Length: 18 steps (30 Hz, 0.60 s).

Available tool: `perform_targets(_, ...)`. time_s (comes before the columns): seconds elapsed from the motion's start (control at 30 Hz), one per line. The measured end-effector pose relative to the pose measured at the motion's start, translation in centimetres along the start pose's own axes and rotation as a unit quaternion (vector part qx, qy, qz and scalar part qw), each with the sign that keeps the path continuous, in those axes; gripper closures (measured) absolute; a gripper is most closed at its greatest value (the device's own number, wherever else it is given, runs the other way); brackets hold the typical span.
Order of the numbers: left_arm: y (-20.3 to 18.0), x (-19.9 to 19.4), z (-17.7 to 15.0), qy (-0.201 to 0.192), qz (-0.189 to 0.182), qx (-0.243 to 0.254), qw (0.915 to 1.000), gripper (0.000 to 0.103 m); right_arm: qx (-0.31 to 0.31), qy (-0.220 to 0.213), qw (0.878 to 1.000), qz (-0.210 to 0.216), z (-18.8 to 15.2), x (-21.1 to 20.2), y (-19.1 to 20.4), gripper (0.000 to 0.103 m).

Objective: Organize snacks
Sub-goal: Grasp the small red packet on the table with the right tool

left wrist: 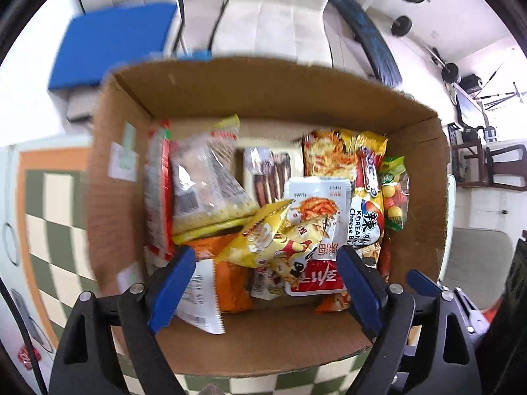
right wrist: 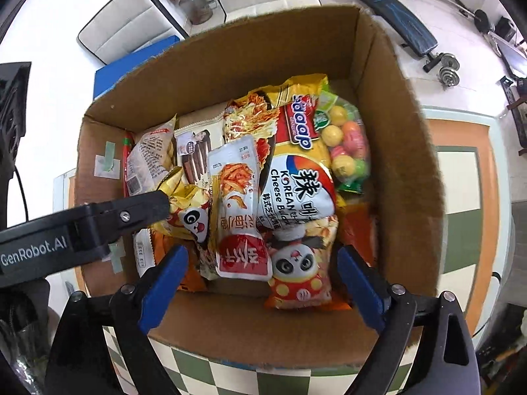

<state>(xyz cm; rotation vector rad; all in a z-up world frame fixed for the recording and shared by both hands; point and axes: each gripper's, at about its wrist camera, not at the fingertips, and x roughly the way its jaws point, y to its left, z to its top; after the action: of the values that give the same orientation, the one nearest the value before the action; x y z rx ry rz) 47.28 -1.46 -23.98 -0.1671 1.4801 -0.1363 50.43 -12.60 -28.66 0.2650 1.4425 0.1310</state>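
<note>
A green-and-cream checkered tablecloth (right wrist: 230, 375) with an orange border covered the table. Beyond it, on the white tiled floor, stood a blue weight bench (right wrist: 392, 10), dumbbells (right wrist: 444, 69), a blue mat (left wrist: 112, 49) and a white-cushioned chair (right wrist: 112, 33).

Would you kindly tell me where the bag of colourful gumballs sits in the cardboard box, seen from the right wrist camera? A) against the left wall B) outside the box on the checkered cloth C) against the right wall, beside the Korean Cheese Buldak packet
C: the bag of colourful gumballs lies by the cardboard box right wall, next to the Korean Cheese Buldak packet.
</note>
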Motion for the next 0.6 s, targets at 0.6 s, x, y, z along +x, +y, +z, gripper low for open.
perform_targets(0.6, 4.0, -3.6, -22.4, -0.007, 0.023, -0.007, 0.9997, 0.011, -0.105, 0.048, 0.991, 0.06, -20.0, -4.7, 2.5, 0.009)
